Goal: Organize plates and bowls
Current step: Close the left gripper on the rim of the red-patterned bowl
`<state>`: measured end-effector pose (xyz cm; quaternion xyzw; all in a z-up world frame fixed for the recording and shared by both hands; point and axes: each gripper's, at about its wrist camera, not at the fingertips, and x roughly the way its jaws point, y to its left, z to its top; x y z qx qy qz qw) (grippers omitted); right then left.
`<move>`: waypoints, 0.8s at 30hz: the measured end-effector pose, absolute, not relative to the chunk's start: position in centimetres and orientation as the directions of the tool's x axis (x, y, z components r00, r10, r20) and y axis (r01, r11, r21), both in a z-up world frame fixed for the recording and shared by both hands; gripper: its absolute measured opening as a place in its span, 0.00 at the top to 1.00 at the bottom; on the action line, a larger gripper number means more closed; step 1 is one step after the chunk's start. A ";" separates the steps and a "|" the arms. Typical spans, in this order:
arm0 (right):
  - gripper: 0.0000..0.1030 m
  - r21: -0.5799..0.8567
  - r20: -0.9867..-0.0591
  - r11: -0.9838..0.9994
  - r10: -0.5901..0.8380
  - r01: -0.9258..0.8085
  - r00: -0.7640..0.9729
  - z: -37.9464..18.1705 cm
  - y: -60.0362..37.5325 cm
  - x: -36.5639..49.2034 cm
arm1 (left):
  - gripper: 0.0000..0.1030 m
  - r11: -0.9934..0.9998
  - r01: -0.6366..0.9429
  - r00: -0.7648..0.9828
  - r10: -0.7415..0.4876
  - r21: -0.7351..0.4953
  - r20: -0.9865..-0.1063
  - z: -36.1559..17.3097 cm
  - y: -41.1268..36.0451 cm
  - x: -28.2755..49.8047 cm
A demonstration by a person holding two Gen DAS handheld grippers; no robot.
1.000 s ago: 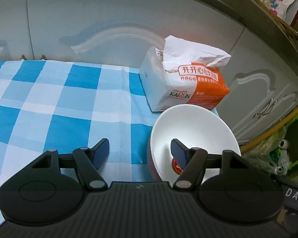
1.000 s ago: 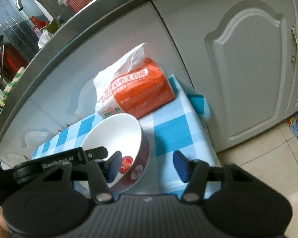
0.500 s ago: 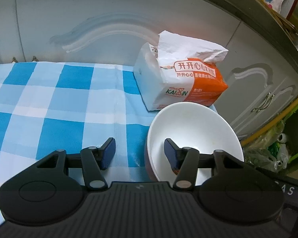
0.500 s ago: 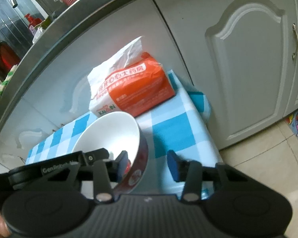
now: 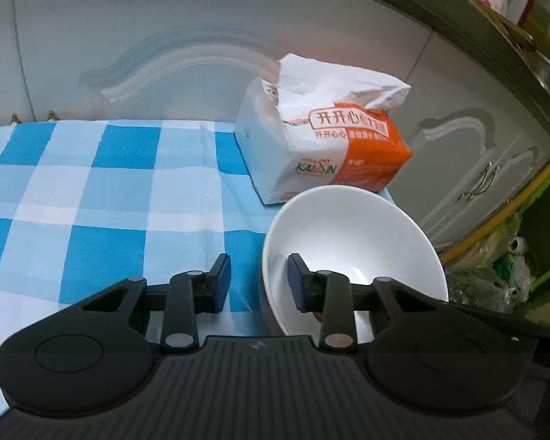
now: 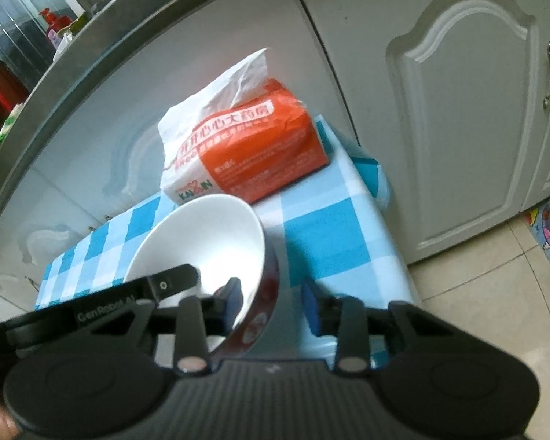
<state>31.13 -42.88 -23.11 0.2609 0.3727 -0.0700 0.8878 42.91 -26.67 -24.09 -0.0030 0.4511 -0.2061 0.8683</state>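
Bowl [image 5: 352, 242] at tabletop [image 5: 91, 190] corner beside tissue pack [image 5: 330, 154] — grasping step. Left hand-held gripper [image 5: 258, 282] and right hand-held gripper [image 6: 271, 304] each straddle its rim, jaws closing, pads not yet pressing. Next — likely a firm, level lift.

I see a glossy, smooth ceramic-looking bowl [image 5: 352, 234] on a matt checked tablecloth [image 5: 102, 198]. The tissue pack [image 5: 333, 154] wears crinkly shiny plastic film, soft paper poking out. The cabinet doors [image 6: 454, 117] look satin-smooth, possibly painted.
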 end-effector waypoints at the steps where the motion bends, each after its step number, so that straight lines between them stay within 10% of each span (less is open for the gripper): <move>1: 0.69 0.408 -0.701 0.856 0.070 0.317 0.710 -23.2 -42.8 31.2 | 0.61 0.915 0.358 0.508 -0.359 -0.187 -0.783 -24.1 -26.8 42.8; 24: 0.85 0.398 -0.707 0.860 0.066 0.319 0.704 -23.3 -42.8 31.4 | 0.84 0.896 0.386 0.486 -0.399 -0.219 -0.777 -23.8 -27.1 41.9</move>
